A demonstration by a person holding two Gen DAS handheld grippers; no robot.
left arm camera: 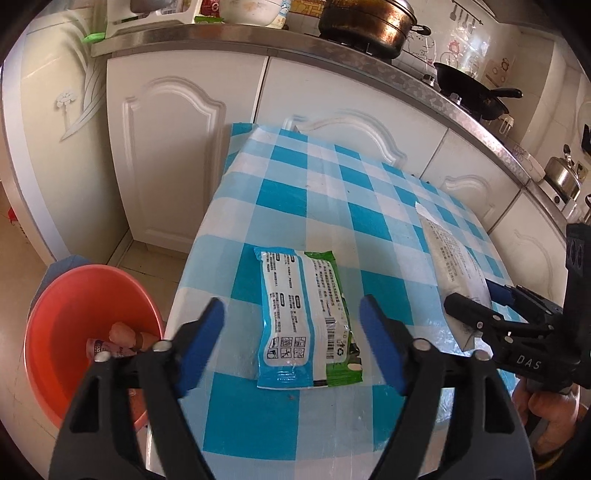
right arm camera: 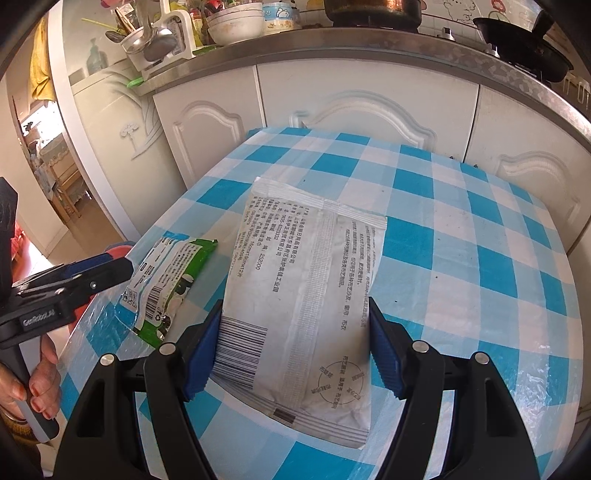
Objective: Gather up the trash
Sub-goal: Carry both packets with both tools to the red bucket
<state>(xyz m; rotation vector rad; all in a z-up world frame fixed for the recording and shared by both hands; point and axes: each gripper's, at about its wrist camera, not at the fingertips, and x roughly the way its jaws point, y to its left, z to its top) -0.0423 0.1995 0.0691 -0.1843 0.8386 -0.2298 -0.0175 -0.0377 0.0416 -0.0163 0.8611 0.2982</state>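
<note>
A green and blue wet-wipe packet [left arm camera: 308, 317] lies flat on the blue checked table [left arm camera: 295, 192]. My left gripper [left arm camera: 291, 325] is open above its near end, empty, one finger on each side of it. A white printed packet [right arm camera: 306, 291] lies on the table further right; it also shows in the left wrist view [left arm camera: 452, 266]. My right gripper [right arm camera: 295, 325] straddles it, its blue pads [right arm camera: 382, 350] at the packet's two edges, jaws wide. An orange bucket [left arm camera: 79, 306] on the floor left of the table holds pieces of trash [left arm camera: 110, 347].
White cabinet doors [left arm camera: 173, 155] stand behind the table under a steel counter [left arm camera: 229, 40] with a pot [left arm camera: 365, 22], a black pan [left arm camera: 469, 88] and bowls. The green packet [right arm camera: 170, 284] and the left gripper [right arm camera: 85, 280] show at the left of the right wrist view.
</note>
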